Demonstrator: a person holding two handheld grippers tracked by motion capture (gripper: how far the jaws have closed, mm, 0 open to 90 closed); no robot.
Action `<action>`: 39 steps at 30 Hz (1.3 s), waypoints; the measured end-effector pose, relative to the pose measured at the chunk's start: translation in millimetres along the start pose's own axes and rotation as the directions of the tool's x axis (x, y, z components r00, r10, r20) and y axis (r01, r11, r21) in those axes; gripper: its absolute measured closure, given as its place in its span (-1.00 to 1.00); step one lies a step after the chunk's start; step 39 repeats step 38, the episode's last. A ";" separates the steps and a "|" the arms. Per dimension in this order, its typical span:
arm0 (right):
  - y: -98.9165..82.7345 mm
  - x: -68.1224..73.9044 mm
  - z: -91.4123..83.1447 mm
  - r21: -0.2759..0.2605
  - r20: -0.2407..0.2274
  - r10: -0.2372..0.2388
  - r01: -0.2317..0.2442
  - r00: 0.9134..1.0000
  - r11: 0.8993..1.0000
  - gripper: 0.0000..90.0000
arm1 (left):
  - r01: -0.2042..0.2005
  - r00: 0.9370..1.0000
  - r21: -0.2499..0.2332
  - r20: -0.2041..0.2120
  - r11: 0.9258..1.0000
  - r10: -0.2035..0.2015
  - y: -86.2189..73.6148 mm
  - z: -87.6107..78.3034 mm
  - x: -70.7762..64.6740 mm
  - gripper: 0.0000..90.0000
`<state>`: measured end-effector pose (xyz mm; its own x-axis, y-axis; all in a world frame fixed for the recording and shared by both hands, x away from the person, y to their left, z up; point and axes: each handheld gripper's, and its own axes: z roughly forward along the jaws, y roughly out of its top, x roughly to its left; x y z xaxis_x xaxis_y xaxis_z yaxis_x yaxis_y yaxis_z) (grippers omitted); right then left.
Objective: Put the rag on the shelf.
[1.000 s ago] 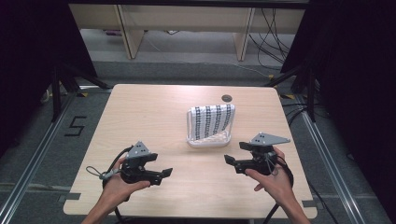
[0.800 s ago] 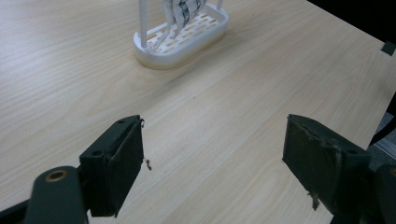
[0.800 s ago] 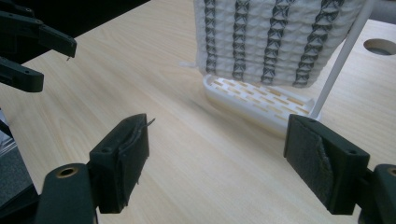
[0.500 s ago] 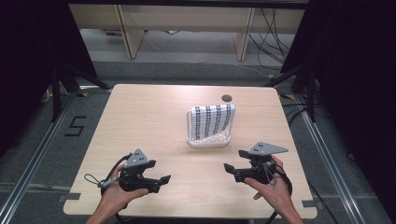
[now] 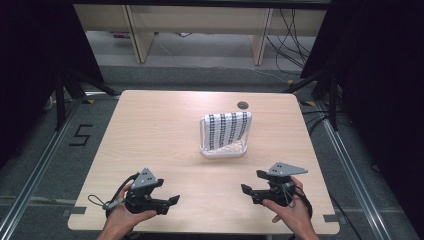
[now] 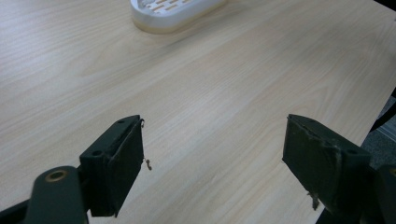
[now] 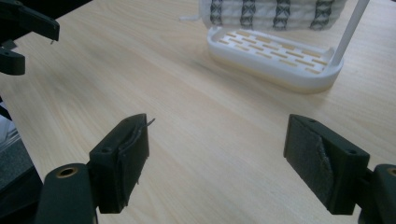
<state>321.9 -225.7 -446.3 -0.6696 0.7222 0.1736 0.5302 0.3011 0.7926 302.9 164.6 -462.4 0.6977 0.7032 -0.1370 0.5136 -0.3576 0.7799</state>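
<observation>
We hold our left gripper (image 5: pixel 169 202) with its jaws spread wide, and nothing sits between them but bare wood. In the left gripper view the two black pads (image 6: pixel 122 158) stand far apart over the tabletop (image 5: pixel 160 130). Our right gripper (image 5: pixel 250 183) is the same: jaws spread wide, nothing in them. In the right gripper view we see its pads (image 7: pixel 128 154) apart above the wood.

Both grippers are on the near side of the white rack (image 5: pixel 223 148), well apart from it. The left gripper is to the near left of the rack. The right gripper is to the near right of the rack, a bit closer to it than the left one. Our left hand (image 5: pixel 127 217) and right hand (image 5: pixel 287 212) hold the grippers from behind.

The white rack stands on the tabletop, with slots in its flat base. A striped cloth (image 5: pixel 227 127), white with dark lines, hangs over the rack's bar. A small dark hole (image 5: pixel 243 105) in the tabletop lies just past the rack, on its far side.
</observation>
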 end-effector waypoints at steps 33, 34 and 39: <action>-39.8 11.8 4.0 0.098 0.044 -0.042 0.038 0.998 0.995 -0.51 | 0.001 0.999 0.049 -0.048 0.999 0.001 -38.2 -1.0 -6.1 -0.56; -40.0 11.4 4.8 0.096 0.029 -0.037 0.034 0.999 0.995 -0.51 | -0.007 0.999 0.059 -0.054 0.998 0.010 -38.3 -1.1 -5.1 -0.56; -39.7 9.5 4.6 0.084 0.037 -0.053 0.050 0.998 0.995 -0.51 | 0.001 0.999 0.049 -0.048 0.999 0.001 -39.3 0.8 -5.3 -0.56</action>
